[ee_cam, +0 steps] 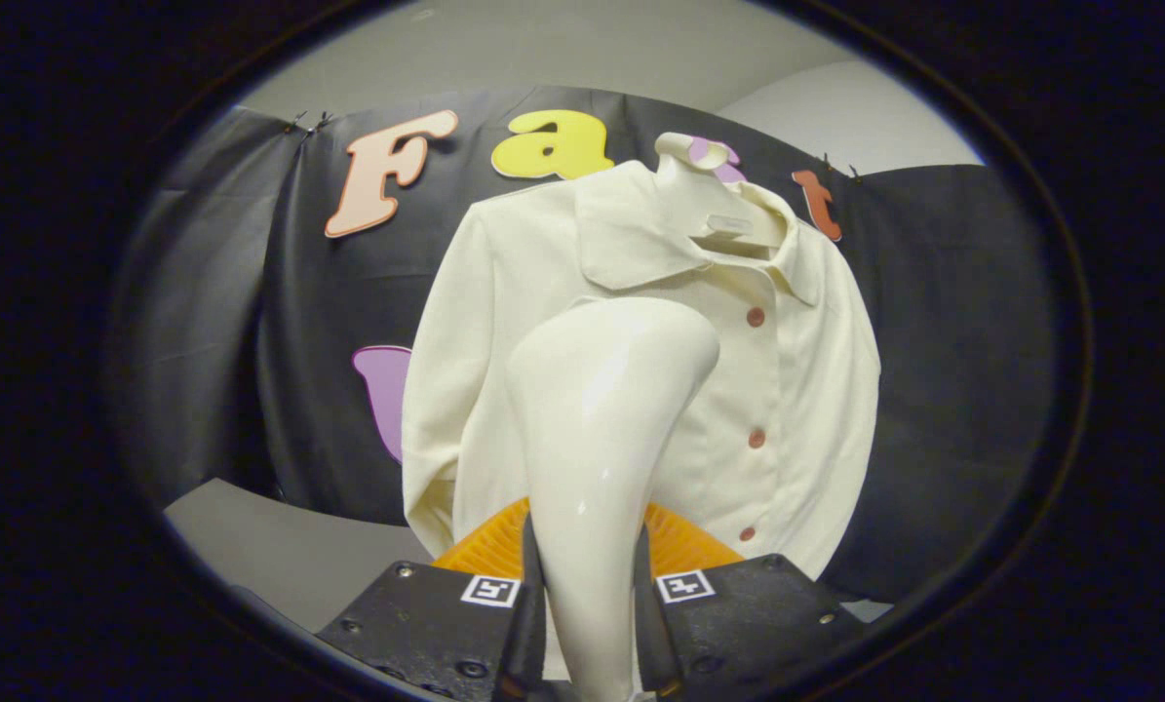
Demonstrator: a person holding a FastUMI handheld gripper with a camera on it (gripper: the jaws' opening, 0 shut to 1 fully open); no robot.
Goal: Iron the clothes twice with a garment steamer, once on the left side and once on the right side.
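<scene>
Garment steamer [606,419], glossy white, stands upright between the gripper's [590,595] two black fingers [533,585], both pressing its handle from either side, so the claw is pinching the steamer firmly. Its broad head rises just ahead of the fingers and sits in front of the cream jacket [640,361], over the panel beside the button row [756,439]; whether the head touches the cloth cannot be told. Jacket hangs on a white dress form [684,161], collar up, sleeves down each side of the steamer. Behind the steamer's base, low against the jacket hem, an orange ribbed object [489,546] shows on both sides of the handle. Grey tabletop [280,546] lies beyond that, under the booth wall. Judgement: a pass looks about to start or under way; best done keeping the head flat to the fabric, travelling slowly in one straight line down one side, clear of the buttons, then repeating on the other side.
</scene>
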